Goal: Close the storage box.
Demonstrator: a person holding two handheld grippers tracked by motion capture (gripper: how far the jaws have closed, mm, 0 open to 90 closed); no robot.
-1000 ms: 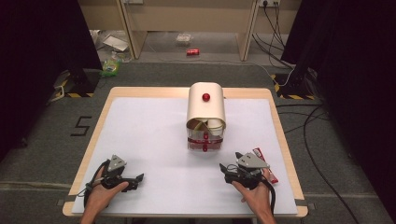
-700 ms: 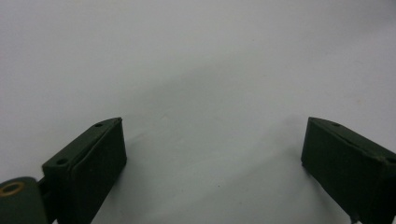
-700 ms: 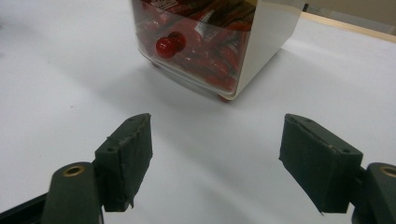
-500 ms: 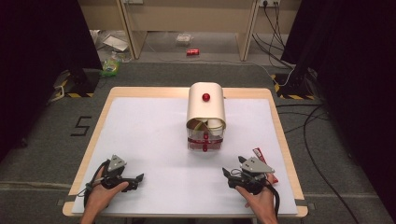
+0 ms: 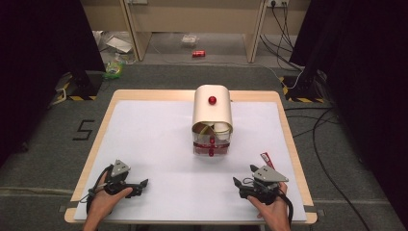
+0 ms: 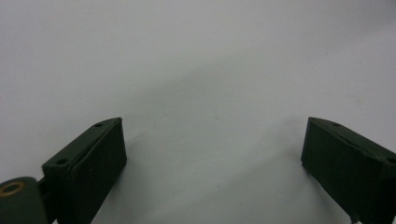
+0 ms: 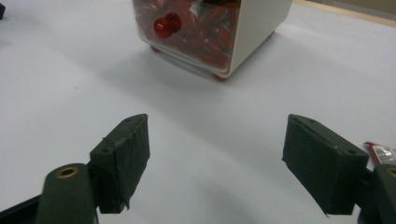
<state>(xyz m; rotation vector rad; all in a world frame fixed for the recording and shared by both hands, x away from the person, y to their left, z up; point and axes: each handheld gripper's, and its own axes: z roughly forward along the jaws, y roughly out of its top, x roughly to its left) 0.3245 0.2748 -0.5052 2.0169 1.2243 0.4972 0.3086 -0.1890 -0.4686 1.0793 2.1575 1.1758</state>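
Observation:
A cream roll-top box (image 5: 212, 111) with a red knob stands mid-table. Its clear lower drawer (image 5: 211, 146), full of red packets, has its own red knob. In the right gripper view that drawer (image 7: 196, 28) and knob (image 7: 164, 25) lie ahead, well beyond the jaws. My left gripper (image 5: 142, 186) rests open on the white tabletop near the front left, and nothing lies between its jaws (image 6: 212, 158). My right gripper (image 5: 237, 186) sits open at the front right, also holding nothing (image 7: 217, 154). One red packet (image 5: 266, 159) lies just right of it (image 7: 380, 152).
The white table surface (image 5: 154, 139) spreads wide between the box and the wooden table edges (image 5: 288, 144). Cables, a red can (image 5: 198, 53) and litter lie on the grey floor beyond the table.
My right gripper has drawn back a little toward the near edge of the table. The left gripper has stayed put.

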